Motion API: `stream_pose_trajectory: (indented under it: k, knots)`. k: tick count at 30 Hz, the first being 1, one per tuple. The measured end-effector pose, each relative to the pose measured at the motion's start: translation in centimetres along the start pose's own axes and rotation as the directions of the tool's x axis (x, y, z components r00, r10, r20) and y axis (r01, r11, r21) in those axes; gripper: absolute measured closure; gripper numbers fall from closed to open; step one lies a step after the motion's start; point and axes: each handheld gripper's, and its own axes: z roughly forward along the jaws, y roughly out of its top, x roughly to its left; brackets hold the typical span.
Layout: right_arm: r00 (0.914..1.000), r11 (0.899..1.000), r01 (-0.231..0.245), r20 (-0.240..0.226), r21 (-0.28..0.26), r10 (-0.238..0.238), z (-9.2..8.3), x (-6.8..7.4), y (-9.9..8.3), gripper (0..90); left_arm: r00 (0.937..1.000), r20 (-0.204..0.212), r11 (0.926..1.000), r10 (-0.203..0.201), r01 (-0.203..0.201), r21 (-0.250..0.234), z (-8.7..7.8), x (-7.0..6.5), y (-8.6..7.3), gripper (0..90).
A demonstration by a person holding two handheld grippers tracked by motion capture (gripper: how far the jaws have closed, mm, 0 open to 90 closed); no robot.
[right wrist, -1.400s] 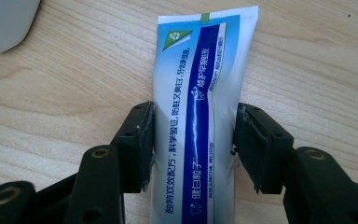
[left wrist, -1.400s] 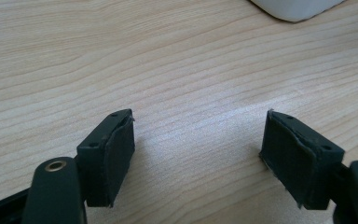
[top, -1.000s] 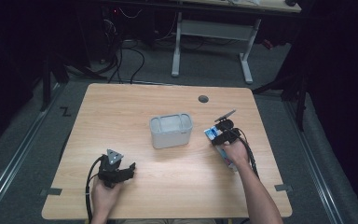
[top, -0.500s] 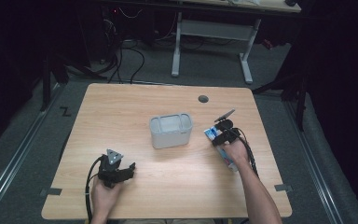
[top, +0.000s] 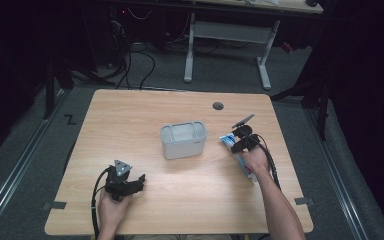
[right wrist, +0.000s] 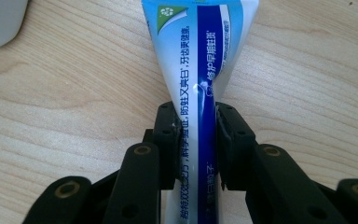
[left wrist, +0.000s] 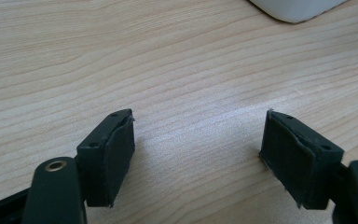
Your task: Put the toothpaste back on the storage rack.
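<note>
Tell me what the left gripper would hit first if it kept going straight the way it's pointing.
Probably the grey bin: past the left gripper and its open jaws lies bare table, then the bin's corner, slightly to one side, so it might just miss.

My left hand (top: 111, 212) sits low near my side of the table and holds the left gripper (top: 139, 181), which points a little to the right. Its two black jaws stand wide apart with nothing between them, seen close up in the left gripper view (left wrist: 198, 156). My right arm reaches forward on the right side. My right hand (top: 254, 161) holds the right gripper (top: 231, 140), and its jaws have just been closing. Now its pads (right wrist: 171, 144) squeeze tight from both sides.
</note>
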Motion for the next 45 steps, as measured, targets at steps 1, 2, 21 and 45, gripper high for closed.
stream_pose_trajectory:
  k: [1, 2, 21, 45]
  knots:
    - [1.0, 1.0, -0.001, -0.004, -0.005, 0.001, -0.2, -0.1, 0.0, 72.5, 1.0, 0.0, 1.0, 0.0, 0.0, 0.0, 0.0, 0.0, 0.0, 26.0]
    - [1.0, 1.0, 0.008, -0.003, -0.008, -0.008, -0.3, -0.2, -0.1, 72.5, 1.0, 0.001, 1.0, 0.0, 0.0, -0.001, 0.0, 0.0, 0.0, 26.0]
    - [0.9968, 0.989, 0.033, -0.067, -0.145, -0.043, -5.0, -0.7, -1.7, 73.4, 1.0, 0.002, 1.0, 0.0, 0.0, 0.001, 0.0, 0.0, 0.0, 26.2]
    - [0.9865, 0.942, 0.009, -0.151, -0.336, -0.063, -8.6, -1.2, -3.1, 75.4, 1.0, 0.001, 1.0, 0.0, 0.0, 0.0, 0.0, 0.0, 0.0, 26.2]
